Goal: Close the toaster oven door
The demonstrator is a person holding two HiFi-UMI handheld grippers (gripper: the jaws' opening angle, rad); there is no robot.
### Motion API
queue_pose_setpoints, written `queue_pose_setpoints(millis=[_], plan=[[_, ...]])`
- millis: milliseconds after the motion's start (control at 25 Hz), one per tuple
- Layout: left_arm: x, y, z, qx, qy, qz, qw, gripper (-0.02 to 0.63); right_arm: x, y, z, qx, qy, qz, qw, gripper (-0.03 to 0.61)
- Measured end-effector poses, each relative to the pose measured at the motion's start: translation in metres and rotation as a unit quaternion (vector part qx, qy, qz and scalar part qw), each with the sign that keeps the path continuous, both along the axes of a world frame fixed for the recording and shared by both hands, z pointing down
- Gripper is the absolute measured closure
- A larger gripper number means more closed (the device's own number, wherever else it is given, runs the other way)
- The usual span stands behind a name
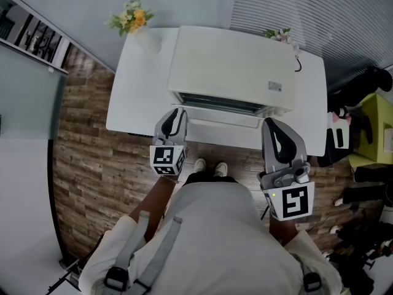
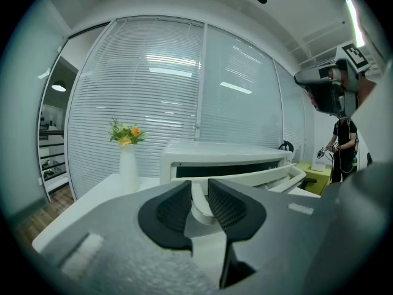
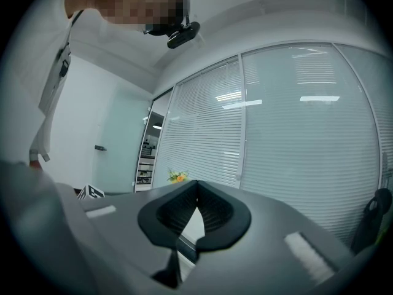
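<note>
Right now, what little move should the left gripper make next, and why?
Probably lift the left gripper up and toward the toaster oven. Its jaws seem to pinch the door handle, and the door hangs partly open, so swinging it upward should shut it. The right gripper is shut on nothing.

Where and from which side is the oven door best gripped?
Probably the handle along the door's free edge, from the front, jaws across it: the door hangs part open, tipped forward, and the handle stands off it.
</note>
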State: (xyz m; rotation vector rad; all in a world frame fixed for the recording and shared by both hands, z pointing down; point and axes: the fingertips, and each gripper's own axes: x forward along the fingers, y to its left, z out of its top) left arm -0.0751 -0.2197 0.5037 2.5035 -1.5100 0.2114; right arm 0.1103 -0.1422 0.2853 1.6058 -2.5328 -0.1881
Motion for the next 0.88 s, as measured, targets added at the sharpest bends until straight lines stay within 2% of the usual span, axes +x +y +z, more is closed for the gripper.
queue_pose_setpoints(millis=[560,880], plan=[[0.005,-0.020,-0.008,0.009,0.000,-0.001,1.0000,0.518,0.005,0.001,-0.002,0.010,0.006,0.006,1.000,0.574],[0.007,-0.031,-0.011,0.013,0.001,-0.004,0.9999,0.520,0.013,0.001,0.003,0.001,0.008,0.013,1.000,0.574]])
